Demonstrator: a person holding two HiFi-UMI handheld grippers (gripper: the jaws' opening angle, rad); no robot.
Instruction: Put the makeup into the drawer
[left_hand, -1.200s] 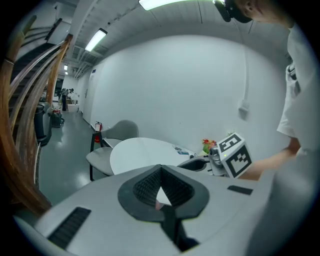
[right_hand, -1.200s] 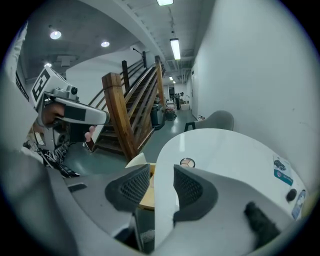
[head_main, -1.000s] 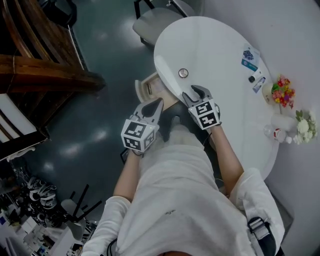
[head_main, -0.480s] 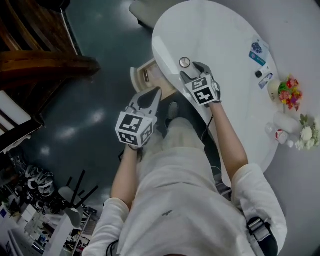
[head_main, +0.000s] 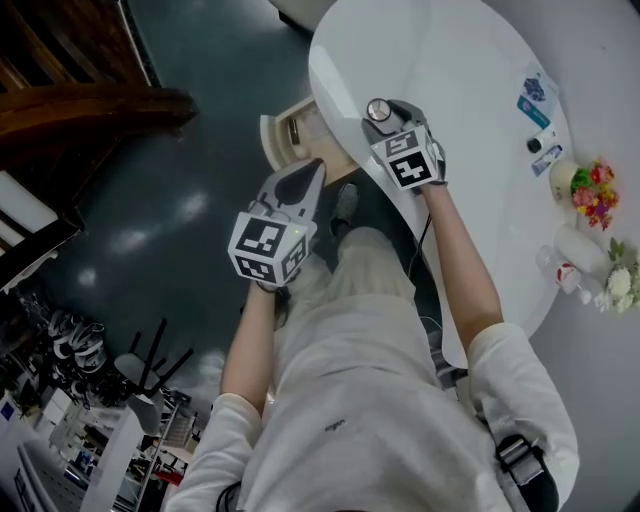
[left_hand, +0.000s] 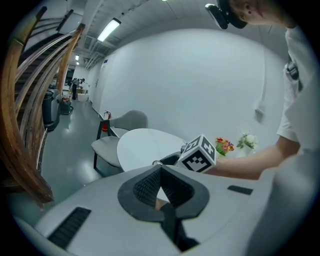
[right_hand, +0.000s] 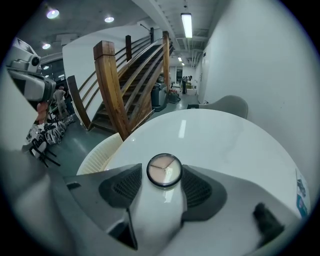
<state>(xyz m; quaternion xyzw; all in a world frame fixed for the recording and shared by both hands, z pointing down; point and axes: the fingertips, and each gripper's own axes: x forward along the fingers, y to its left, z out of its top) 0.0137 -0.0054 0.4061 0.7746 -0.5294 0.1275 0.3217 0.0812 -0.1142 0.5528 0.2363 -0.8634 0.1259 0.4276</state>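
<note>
Head view, nearest first: left gripper (head_main: 312, 172) closed on nothing, hovering by the open drawer (head_main: 280, 135). Beyond, right gripper (head_main: 390, 112) just been opening, jaws spread either side of the makeup compact (head_main: 378, 109) on the table (head_main: 450, 70), not gripping. Compact not yet stowed; grasp, carry and drop left to do.

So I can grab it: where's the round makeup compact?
The small round makeup compact lies on the white oval table near its left edge in the head view, between the tips of the right hand-held gripper, whose jaws have just been opening.
</note>
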